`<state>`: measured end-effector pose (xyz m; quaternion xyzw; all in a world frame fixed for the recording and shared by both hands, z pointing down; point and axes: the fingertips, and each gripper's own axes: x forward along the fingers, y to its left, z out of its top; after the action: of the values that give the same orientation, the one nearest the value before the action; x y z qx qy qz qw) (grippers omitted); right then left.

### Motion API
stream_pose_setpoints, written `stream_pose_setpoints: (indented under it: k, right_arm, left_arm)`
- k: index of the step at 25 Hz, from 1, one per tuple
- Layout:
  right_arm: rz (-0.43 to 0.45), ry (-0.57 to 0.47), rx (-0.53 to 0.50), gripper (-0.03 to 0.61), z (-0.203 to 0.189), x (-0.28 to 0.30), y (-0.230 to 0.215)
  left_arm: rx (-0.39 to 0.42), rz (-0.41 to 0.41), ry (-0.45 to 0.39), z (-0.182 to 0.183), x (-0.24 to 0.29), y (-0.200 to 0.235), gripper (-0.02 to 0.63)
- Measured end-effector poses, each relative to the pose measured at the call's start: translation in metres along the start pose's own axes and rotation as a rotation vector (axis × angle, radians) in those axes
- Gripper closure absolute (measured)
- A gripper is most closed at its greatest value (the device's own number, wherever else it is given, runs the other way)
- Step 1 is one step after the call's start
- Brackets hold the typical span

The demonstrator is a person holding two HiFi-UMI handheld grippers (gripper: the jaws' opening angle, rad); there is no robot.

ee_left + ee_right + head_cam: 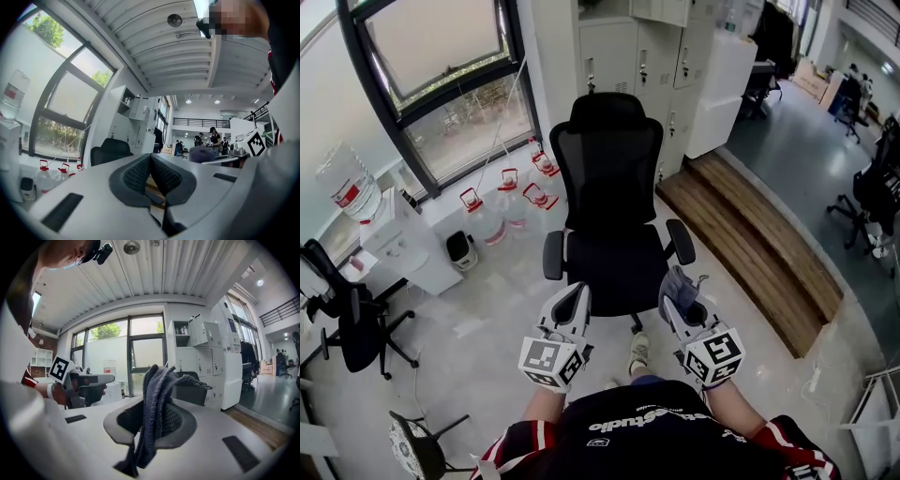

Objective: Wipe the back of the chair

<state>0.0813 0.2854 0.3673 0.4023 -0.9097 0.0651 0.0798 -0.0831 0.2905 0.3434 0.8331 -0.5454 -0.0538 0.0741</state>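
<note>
Black office chair (609, 178) ahead, seat toward person, mesh back untouched: approach step, wiping not begun. Wooden platform (750, 244) near its right, water jugs (511, 202) behind-left; seat and armrests likely main obstacle. Left gripper (574, 302) jaws together, empty. Right gripper (678, 289) clamped on grey cloth (155, 394); next, carry cloth forward onto backrest.

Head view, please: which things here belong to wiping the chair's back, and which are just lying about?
For the job: black chair; grey cloth; right gripper, holding it; left gripper, empty.
Lying about: water jugs; small bin; lockers; second chair at left.
</note>
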Motion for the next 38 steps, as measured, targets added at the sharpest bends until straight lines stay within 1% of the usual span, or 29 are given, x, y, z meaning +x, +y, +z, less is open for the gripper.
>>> stream_pose_setpoints:
  k: [4,7,16,20,25,28,33,38]
  right_arm:
    - [0.031,-0.017,0.003,0.506,0.009,0.030,-0.021]
    - [0.049,-0.029,0.009,0.506,0.013,0.053,-0.045]
    - [0.069,-0.053,0.028,0.506,0.036,0.120,-0.153]
    - [0.077,-0.061,0.043,0.506,0.041,0.139,-0.198]
    - [0.089,-0.056,0.064,0.506,0.040,0.151,-0.243]
    - [0.097,-0.052,0.075,0.506,0.038,0.161,-0.263]
    - [0.111,-0.041,0.098,0.506,0.034,0.173,-0.282]
    - [0.112,-0.026,0.108,0.506,0.030,0.197,-0.294]
  left_arm:
    - [0.013,0.026,0.011,0.002,0.026,0.015,0.589]
    - [0.033,0.042,0.012,0.004,0.056,0.025,0.589]
    - [0.083,0.049,0.004,0.024,0.180,0.036,0.589]
    - [0.100,0.054,0.021,0.022,0.229,0.036,0.589]
    - [0.115,0.061,0.044,0.020,0.274,0.026,0.589]
    - [0.119,0.068,0.064,0.015,0.293,0.025,0.589]
    - [0.122,0.077,0.094,0.010,0.315,0.026,0.589]
    - [0.110,0.087,0.101,0.005,0.333,0.044,0.589]
